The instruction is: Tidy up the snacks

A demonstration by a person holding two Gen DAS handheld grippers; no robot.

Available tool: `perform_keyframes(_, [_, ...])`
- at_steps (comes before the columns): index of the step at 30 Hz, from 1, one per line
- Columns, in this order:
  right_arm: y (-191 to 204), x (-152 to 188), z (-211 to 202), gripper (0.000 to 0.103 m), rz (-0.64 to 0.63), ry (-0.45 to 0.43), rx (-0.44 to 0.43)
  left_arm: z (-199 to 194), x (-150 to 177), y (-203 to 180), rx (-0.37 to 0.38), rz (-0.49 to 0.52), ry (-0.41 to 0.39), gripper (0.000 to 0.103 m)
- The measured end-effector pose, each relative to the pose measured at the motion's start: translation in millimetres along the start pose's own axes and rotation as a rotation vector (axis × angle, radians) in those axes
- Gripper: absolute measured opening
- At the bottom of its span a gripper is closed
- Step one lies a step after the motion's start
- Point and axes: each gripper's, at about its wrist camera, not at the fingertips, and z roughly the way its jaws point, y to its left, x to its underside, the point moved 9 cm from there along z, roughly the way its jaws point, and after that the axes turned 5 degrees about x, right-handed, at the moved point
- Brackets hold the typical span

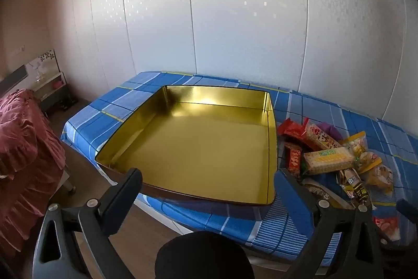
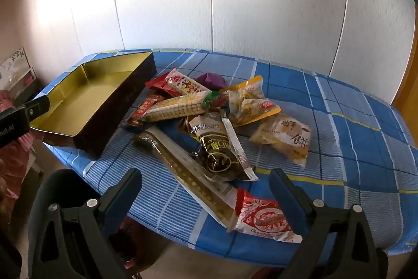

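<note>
Nearest the right gripper [image 2: 205, 183], jaws spread and empty like the left gripper's [image 1: 207, 182], lies a red-white chocolate packet [image 2: 263, 218] at five o'clock, probably light, crinkly, slippery, best pinched at its sealed edge.

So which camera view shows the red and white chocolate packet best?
The right wrist view: the red and white chocolate packet lies whole on the blue checked cloth, between the open right gripper's fingers. The left wrist view shows it only partly, at the right edge, behind a finger.
</note>
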Motion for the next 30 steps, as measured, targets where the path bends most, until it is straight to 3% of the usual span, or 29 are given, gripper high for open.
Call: perform_keyframes(30, [-2, -4, -15, 0.099, -0.019, -0.061, 0.008, -9, 4, -11, -0.021, 0.027, -0.015, 0.101])
